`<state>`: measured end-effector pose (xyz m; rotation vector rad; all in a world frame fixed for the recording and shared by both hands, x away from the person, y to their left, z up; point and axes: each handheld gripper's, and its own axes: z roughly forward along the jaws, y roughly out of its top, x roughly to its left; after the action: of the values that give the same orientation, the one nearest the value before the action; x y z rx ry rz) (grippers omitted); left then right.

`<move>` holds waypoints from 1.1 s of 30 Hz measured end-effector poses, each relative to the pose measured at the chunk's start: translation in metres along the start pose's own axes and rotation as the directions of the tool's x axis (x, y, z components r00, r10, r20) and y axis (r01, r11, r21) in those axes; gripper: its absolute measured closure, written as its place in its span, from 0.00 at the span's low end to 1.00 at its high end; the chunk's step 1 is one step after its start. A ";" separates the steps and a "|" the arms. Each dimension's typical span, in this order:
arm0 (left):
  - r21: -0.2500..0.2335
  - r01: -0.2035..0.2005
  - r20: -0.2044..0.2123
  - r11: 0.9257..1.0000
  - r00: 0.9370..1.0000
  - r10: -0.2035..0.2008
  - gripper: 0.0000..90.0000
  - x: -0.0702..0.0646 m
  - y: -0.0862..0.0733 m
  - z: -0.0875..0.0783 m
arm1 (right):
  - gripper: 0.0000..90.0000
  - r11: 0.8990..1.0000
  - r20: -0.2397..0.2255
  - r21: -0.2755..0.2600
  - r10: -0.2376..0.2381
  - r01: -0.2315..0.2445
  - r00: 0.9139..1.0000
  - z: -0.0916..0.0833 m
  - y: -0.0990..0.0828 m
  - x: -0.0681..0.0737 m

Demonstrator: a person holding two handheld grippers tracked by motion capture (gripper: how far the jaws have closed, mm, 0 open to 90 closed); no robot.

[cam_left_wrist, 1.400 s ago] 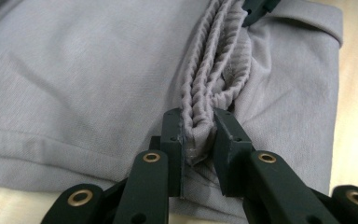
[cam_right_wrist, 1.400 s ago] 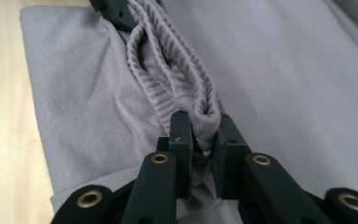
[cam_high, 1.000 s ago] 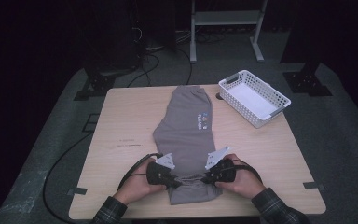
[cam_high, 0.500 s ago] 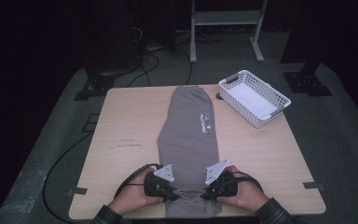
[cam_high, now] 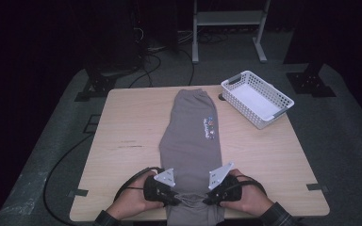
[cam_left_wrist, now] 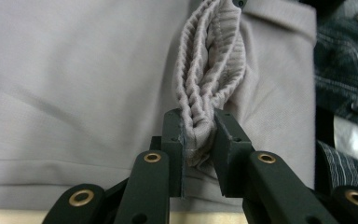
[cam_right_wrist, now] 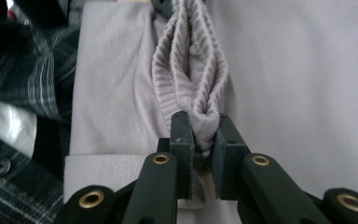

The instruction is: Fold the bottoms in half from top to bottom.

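1. Grey sweatpants (cam_high: 191, 136) lie flat down the centre of the worktop (cam_high: 122, 141), long axis running from bottom of frame up to the top; leg cuffs at the far end, waistband at the near edge by the person's hands
2. Left hand-held gripper (cam_high: 170, 199) at lower left of the pants, clamped on a bunched bit of ribbed waistband (cam_left_wrist: 209, 74); jaws pinch it tight in the left gripper view
3. Right hand-held gripper (cam_high: 210, 198) at lower right, likewise closed on the ribbed band (cam_right_wrist: 191, 79)
4. Both grips sit level w/ each other, one per waist corner, so neither hand is nearer; rest of the garment stretches straight away, up-frame
5. Likely next: carry waistband up-frame toward the cuffs to fold
6. White basket (cam_high: 257, 99) upper right, well apart from the pants
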<state>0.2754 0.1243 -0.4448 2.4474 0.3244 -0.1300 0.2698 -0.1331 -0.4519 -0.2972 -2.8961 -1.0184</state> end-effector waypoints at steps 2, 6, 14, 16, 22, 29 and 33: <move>-0.012 0.002 -0.006 1.000 1.000 -0.002 0.84 0.002 0.002 -0.003 | 0.89 1.000 0.017 -0.029 0.005 -0.004 1.000 -0.007 0.003 -0.006; -0.061 0.020 -0.047 0.998 0.999 -0.023 0.84 0.018 0.012 -0.017 | 0.89 0.998 0.049 -0.064 -0.001 0.004 0.999 -0.017 0.012 -0.018; -0.121 0.043 -0.104 0.992 0.993 -0.056 0.84 0.046 0.031 -0.031 | 0.89 0.993 0.116 -0.117 0.025 -0.011 0.993 -0.034 0.025 -0.047; -0.131 0.049 -0.121 0.990 0.991 -0.065 0.84 0.052 0.036 -0.034 | 0.89 0.992 0.130 -0.126 0.038 -0.022 0.991 -0.037 0.028 -0.054; -0.169 0.070 -0.150 0.983 0.984 -0.096 0.84 0.072 0.045 -0.037 | 0.89 0.989 0.176 -0.146 0.062 -0.036 0.982 -0.046 0.037 -0.076; -0.173 0.100 -0.185 0.980 0.974 -0.132 0.83 0.092 0.052 -0.038 | 0.89 0.989 0.212 -0.138 0.075 -0.046 0.974 -0.046 0.046 -0.098; -0.163 0.124 -0.208 0.979 0.966 -0.157 0.84 0.107 0.055 -0.038 | 0.89 0.987 0.212 -0.142 0.102 -0.073 0.972 -0.042 0.050 -0.113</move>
<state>0.3935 0.1281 -0.4013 2.2918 0.5856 0.1022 0.3896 -0.1399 -0.4016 -0.5749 -2.9764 -1.2403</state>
